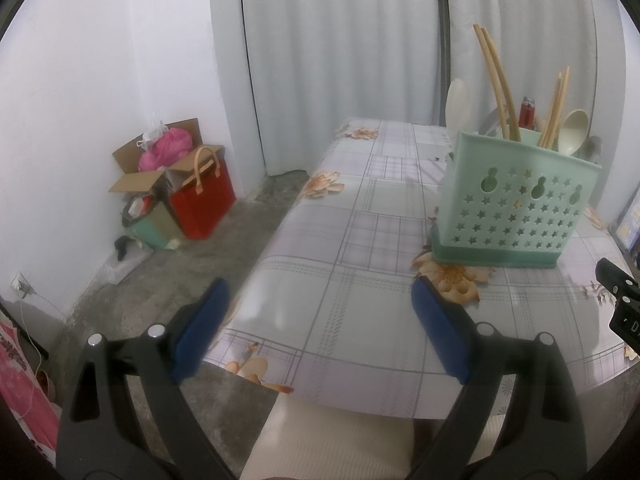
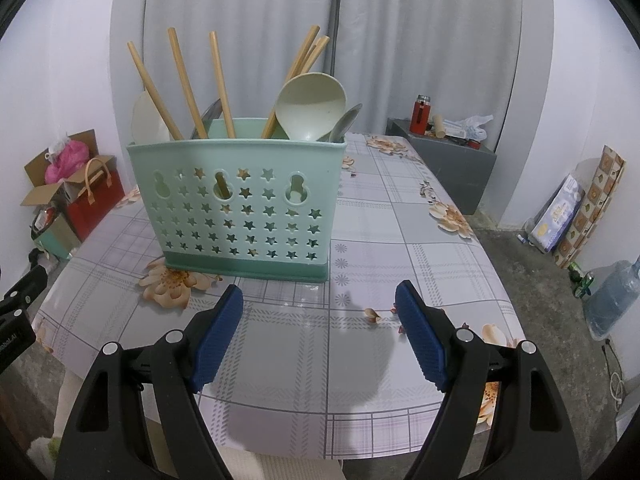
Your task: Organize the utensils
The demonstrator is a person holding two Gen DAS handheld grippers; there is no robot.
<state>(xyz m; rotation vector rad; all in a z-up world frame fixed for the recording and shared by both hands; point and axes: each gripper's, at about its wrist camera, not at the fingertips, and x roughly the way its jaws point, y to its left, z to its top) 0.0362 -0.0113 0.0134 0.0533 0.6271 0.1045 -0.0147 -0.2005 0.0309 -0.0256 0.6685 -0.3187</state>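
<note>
- Mint-green perforated plastic utensil caddy [image 2: 240, 204] stands upright mid-table on the floral plaid tablecloth [image 2: 380, 240], holding wooden chopsticks [image 2: 182, 88] and a cream plastic ladle [image 2: 312, 102].
- Chopsticks look light, stiff and slippery; best pinched mid-shaft.
- Left gripper [image 1: 320, 328] and right gripper [image 2: 320, 332]: jaws spread, empty.

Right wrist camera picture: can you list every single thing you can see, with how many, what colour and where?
Utensil holder: one, mint green with star holes, on the table, middle left.
Chopsticks: about six, light wood, upright in the holder.
Big spoon: one, cream, in the holder's right part.
Table: one, grey checked cloth with flowers.
Red flask: one, on a grey box behind the table.
Red bag: one, on the floor, left.
Water jug: one, bluish, on the floor, far right.
Right gripper: one, black with blue pads, open, holding nothing.
Left gripper: one, same colours, open, holding nothing.
</note>
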